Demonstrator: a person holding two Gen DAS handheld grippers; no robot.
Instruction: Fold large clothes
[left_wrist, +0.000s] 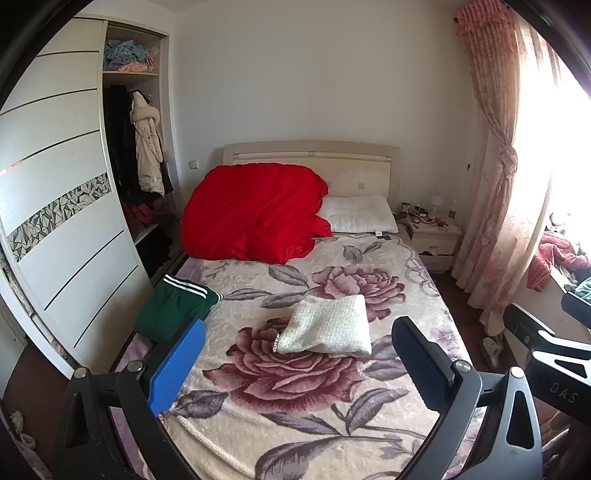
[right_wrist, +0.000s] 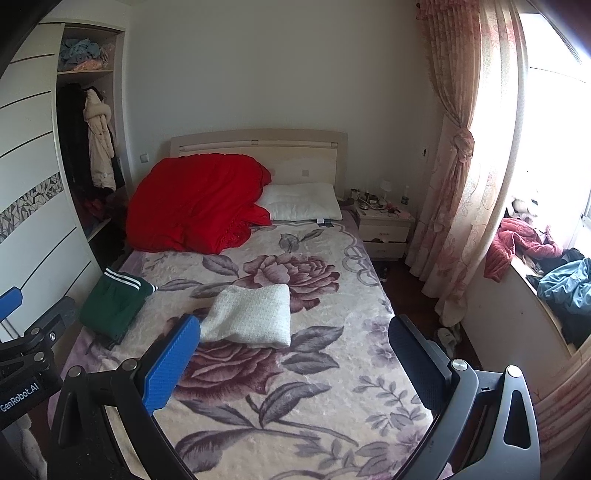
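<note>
A folded white knit garment (left_wrist: 327, 326) lies in the middle of the floral bed cover (left_wrist: 295, 406); it also shows in the right wrist view (right_wrist: 251, 317). A folded green garment with white stripes (left_wrist: 173, 306) lies at the bed's left edge, also in the right wrist view (right_wrist: 114, 302). My left gripper (left_wrist: 299, 363) is open and empty, held above the foot of the bed. My right gripper (right_wrist: 295, 362) is open and empty, beside it to the right. Both are well short of the clothes.
A red quilt (left_wrist: 251, 210) and a white pillow (left_wrist: 358, 214) lie at the headboard. An open wardrobe (left_wrist: 136, 147) stands on the left. A nightstand (left_wrist: 432, 236), curtain (left_wrist: 498, 184) and a windowsill with loose clothes (right_wrist: 546, 266) are on the right.
</note>
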